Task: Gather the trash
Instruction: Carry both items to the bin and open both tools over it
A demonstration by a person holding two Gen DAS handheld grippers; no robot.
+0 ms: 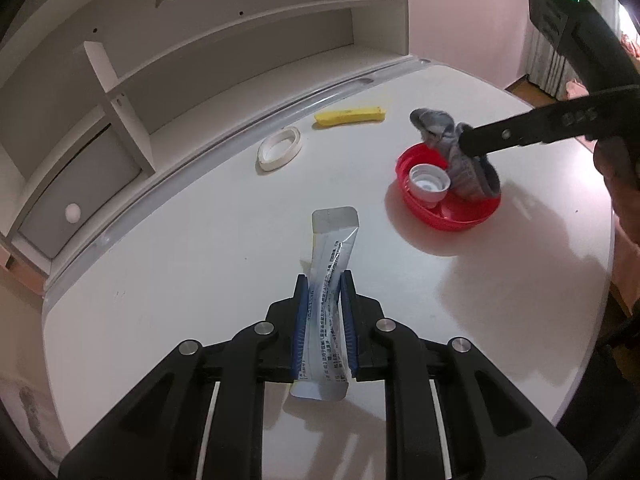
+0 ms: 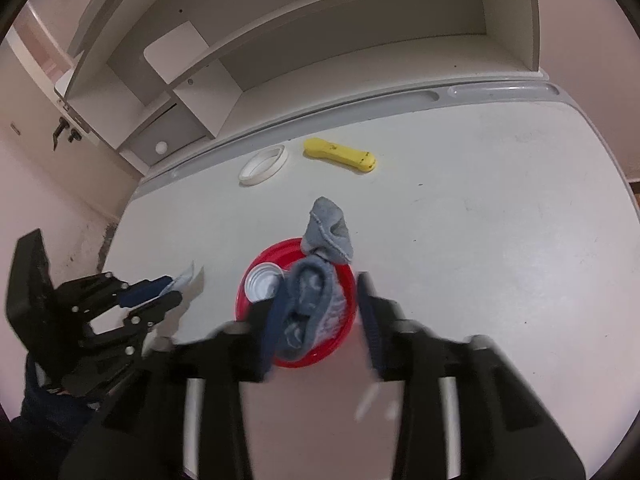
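Left wrist view: the left gripper [image 1: 325, 280] has its blue-padded fingers [image 1: 303, 320] pinching a long white sachet wrapper [image 1: 329, 264] that lies on the white table [image 1: 180, 280]. At 2 o'clock from it a red bowl [image 1: 452, 216] holds a white cap [image 1: 428, 181] and part of a grey sock [image 1: 466, 160]. The right gripper [image 1: 464, 142] enters from 3 o'clock, touching the sock. Right wrist view: its fingers are motion-blurred and stand apart around the sock, one side against it; a firm grip cannot be told. A tape roll [image 1: 279, 148] and a yellow object [image 1: 349, 115] lie near 12 o'clock.
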